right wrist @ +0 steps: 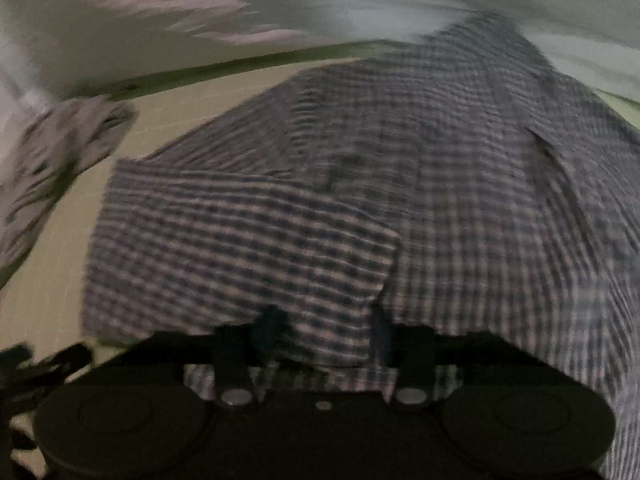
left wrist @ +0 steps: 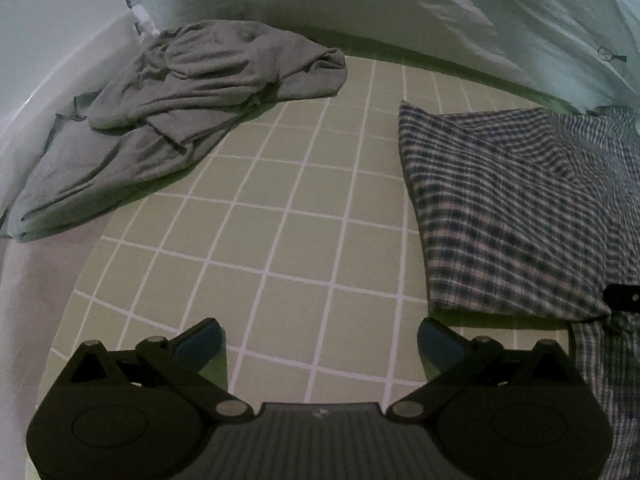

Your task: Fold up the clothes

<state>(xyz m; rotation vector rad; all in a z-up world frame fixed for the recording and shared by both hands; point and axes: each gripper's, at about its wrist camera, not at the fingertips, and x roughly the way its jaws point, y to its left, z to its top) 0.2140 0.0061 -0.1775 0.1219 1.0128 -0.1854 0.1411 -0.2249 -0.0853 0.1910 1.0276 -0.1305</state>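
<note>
A blue-and-white plaid shirt (left wrist: 508, 208) lies partly folded on the right of the green grid mat (left wrist: 280, 220). In the right wrist view the plaid shirt (right wrist: 280, 240) fills most of the picture, blurred. My right gripper (right wrist: 326, 336) is shut on the shirt's near edge, with cloth bunched between its fingers. Its dark tip (left wrist: 622, 298) shows where the cloth puckers. My left gripper (left wrist: 322, 340) hangs open over bare mat, left of the shirt, with nothing between its fingers.
A crumpled grey garment (left wrist: 180, 120) lies at the mat's back left corner, and appears blurred in the right wrist view (right wrist: 52, 168). Pale sheeting (left wrist: 520, 20) rises behind the mat. A white surface (left wrist: 40, 60) borders the left side.
</note>
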